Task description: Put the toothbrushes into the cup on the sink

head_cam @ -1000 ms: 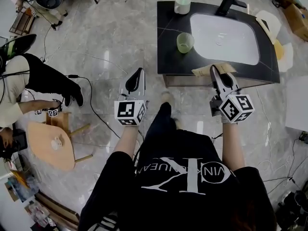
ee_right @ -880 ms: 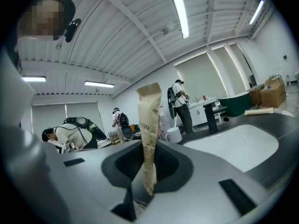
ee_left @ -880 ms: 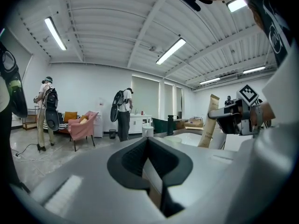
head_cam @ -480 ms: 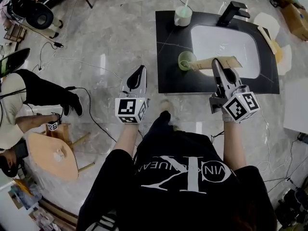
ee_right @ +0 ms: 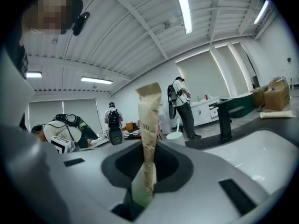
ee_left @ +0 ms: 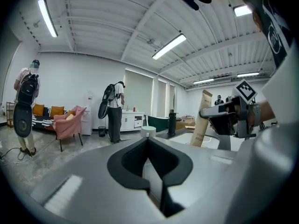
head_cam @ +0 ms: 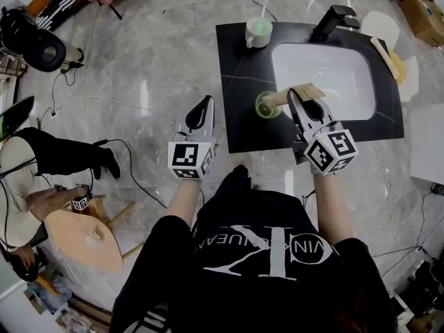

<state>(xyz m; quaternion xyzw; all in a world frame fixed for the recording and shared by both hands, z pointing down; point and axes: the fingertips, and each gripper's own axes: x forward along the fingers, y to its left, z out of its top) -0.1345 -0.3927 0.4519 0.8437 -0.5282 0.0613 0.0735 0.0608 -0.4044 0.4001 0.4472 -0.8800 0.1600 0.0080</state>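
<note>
Head view: I stand on a grey marble floor (head_cam: 159, 54) strung with cables (head_cam: 132, 158), facing a black desk (head_cam: 239, 82) with a white basin (head_cam: 333, 75) and a black tap (head_cam: 333, 18). My right hand-held gripper (head_cam: 292, 94) is clamped on a paper-wrapped toothbrush (head_cam: 280, 98) over the desk. One end of it shows against the green cup (head_cam: 264, 108), which stands just left of the basin — touching it or only in line with it, I cannot tell. A white cup (head_cam: 258, 33) with a brush in it stands at the desk's far corner. My left hand-held gripper (head_cam: 203, 103) hangs over the floor beside the desk, closed and empty. A person (head_cam: 41, 161) sits to my left near a wooden stool (head_cam: 80, 231).

Left gripper view: the jaws are together with nothing between them. Beyond are a white ribbed ceiling (ee_left: 117, 17) with strip lights, a pink armchair (ee_left: 70, 122) and people standing with backpacks.

Right gripper view: the jaws pinch the wrapper low down — it rises upright against the ceiling. Boxes (ee_right: 278, 94) sit beyond the basin.
</note>
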